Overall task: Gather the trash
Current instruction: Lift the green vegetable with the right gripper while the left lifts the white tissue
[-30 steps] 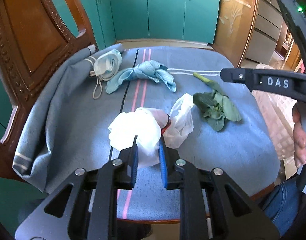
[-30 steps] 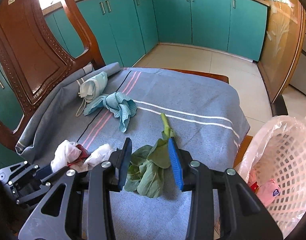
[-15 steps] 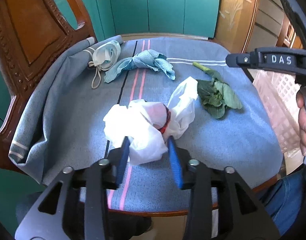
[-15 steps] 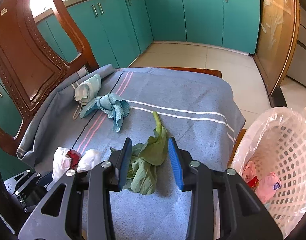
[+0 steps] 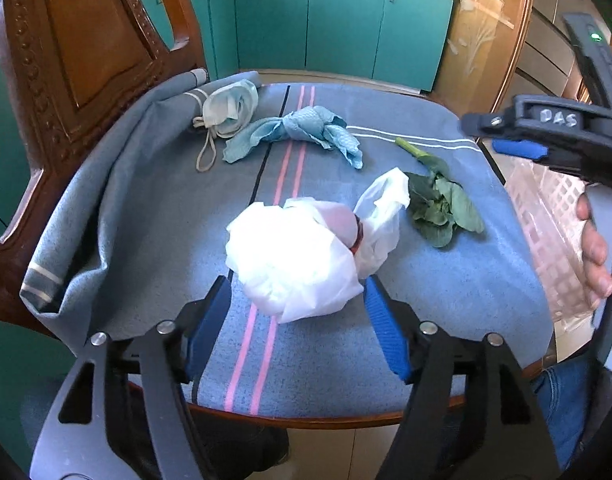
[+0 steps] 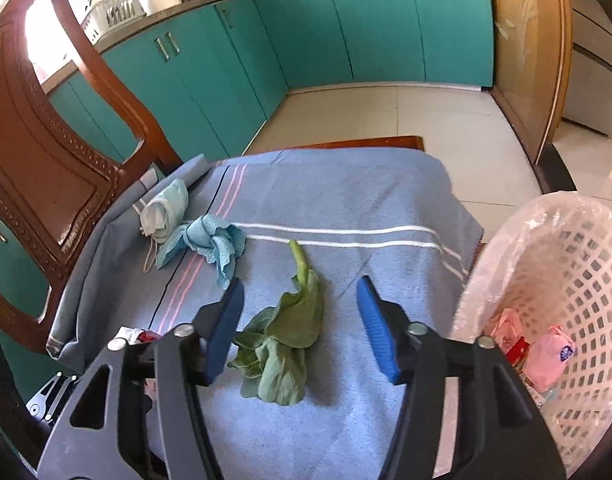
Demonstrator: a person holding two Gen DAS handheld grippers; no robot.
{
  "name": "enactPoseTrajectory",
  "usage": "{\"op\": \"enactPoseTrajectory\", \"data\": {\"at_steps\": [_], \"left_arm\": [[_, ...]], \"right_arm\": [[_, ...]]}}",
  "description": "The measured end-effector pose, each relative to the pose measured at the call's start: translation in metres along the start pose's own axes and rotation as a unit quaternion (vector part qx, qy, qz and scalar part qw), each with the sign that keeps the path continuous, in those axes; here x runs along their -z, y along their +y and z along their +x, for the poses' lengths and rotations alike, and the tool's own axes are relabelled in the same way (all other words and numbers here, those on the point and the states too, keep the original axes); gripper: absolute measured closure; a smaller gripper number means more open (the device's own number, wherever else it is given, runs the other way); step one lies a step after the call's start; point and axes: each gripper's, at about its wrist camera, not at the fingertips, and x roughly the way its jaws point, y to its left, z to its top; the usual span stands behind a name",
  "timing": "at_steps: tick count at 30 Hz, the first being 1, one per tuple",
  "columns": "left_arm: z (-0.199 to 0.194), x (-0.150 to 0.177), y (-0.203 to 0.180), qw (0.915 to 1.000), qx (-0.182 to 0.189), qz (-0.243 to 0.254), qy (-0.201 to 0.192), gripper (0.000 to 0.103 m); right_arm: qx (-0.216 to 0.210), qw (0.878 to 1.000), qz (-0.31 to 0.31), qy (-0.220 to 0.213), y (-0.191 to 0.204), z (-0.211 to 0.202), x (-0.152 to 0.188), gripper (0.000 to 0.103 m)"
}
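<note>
While the white plastic bag [image 5: 294,264] sits crumpled on the blue cloth [image 5: 446,280], the left gripper [image 5: 296,320] gapes wide around its near end, touching nothing. Beside it, the right gripper [image 6: 300,320] hangs open over the green leaf [image 6: 286,336]; the lined basket [image 6: 566,280] stands just right.

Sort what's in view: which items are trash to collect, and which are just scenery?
Job items:
- white plastic bag, between the open left gripper fingers
- leafy greens, in front of the open right gripper
- blue rag
- face mask
- lined basket, already holding pink wrappers

Scenery:
- wooden chair
- blue cloth
- teal cabinets
</note>
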Motion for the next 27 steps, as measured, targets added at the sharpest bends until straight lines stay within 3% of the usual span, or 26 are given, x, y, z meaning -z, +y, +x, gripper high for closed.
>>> {"op": "enactPoseTrajectory", "data": {"at_steps": [6, 9, 13, 17, 20, 27], "left_arm": [[-0.002, -0.004, 0.007, 0.9998, -0.001, -0.015, -0.014, 0.023], [0.003, -0.002, 0.012, 0.9997, -0.004, -0.024, -0.009, 0.023], [0.004, -0.001, 0.017, 0.9993, -0.002, -0.037, -0.009, 0.023], [-0.002, -0.003, 0.018, 0.9985, 0.004, -0.046, -0.028, 0.017], [-0.001, -0.006, 0.014, 0.9985, 0.013, -0.043, -0.030, 0.015], [0.021, -0.010, -0.006, 0.9997, -0.003, -0.026, 0.001, 0.014]], "right_arm": [[0.051, 0.996, -0.055, 0.054, 0.025, 0.037, 0.013, 0.041], [0.087, 0.992, -0.073, 0.056, 0.029, 0.050, 0.018, 0.041], [0.088, 0.990, -0.088, 0.070, 0.032, 0.062, 0.025, 0.043], [0.086, 0.990, -0.094, 0.066, 0.036, 0.064, 0.028, 0.069], [0.082, 0.990, -0.092, 0.067, 0.037, 0.063, 0.026, 0.078], [0.066, 0.995, -0.067, 0.043, 0.026, 0.043, 0.016, 0.084]]}}
